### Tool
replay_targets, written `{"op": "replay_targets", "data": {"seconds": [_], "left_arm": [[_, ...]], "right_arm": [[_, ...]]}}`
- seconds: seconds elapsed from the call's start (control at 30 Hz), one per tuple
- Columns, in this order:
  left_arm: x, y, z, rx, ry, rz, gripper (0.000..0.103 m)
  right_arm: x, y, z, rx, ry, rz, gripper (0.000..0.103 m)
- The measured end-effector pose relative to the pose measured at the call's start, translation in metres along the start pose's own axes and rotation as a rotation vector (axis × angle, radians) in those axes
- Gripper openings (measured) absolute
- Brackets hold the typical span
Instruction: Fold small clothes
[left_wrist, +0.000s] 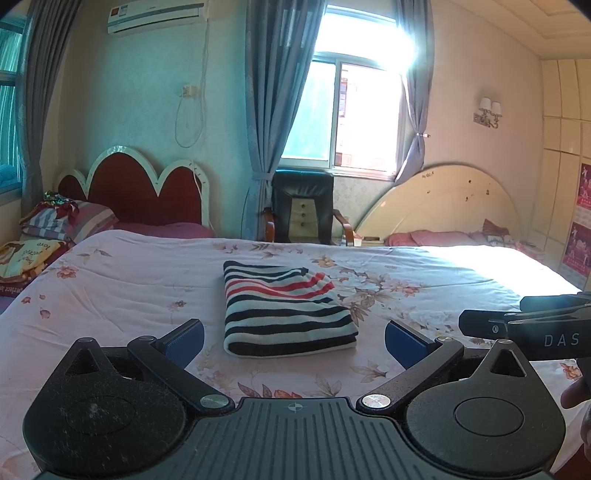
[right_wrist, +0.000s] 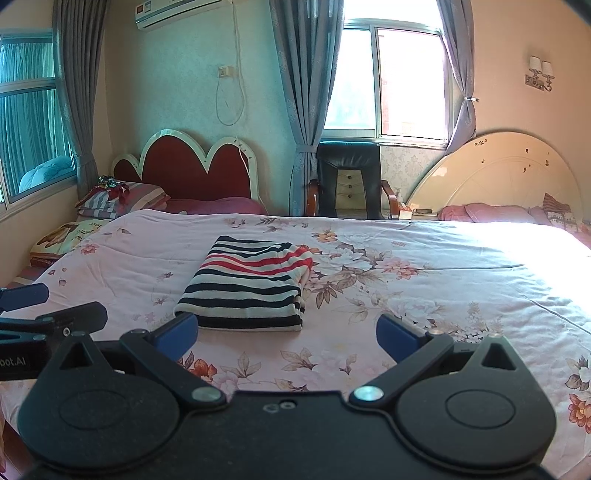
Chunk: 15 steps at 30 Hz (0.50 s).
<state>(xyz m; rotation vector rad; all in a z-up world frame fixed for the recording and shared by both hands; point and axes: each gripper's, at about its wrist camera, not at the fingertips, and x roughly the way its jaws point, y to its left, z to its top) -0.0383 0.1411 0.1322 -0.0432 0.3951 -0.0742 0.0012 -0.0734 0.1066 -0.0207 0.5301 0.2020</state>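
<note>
Folded striped garment (left_wrist: 286, 308) lying flat on floral bed quilt (left_wrist: 122, 284); left hand-held gripper (left_wrist: 293, 338) and right hand-held gripper (right_wrist: 287, 332) near it, fingers apart, empty.

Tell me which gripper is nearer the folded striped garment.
Left, marginally. The left gripper faces the folded striped garment head-on, its near edge between the open fingers. The right gripper sits off its right corner, only its left finger by the fabric. Neither touches it.
</note>
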Motion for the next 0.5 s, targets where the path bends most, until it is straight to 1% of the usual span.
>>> {"op": "replay_targets", "data": {"seconds": [0.2,0.37,0.5], "left_arm": [[0.0015,-0.0002,-0.0006,0.001,-0.006,-0.001,0.103],[0.0026,-0.0016,-0.0005,0.023,-0.007,0.003,0.103],[0.0035,-0.0018,0.0000,0.013,0.000,0.008,0.103]], "right_arm": [[0.0002,-0.0009,0.0002,0.000,-0.001,-0.001,0.102],[0.0000,-0.0012,-0.0001,0.000,0.000,0.000,0.102],[0.0004,-0.0020,0.0003,0.000,0.000,0.002,0.102]]}}
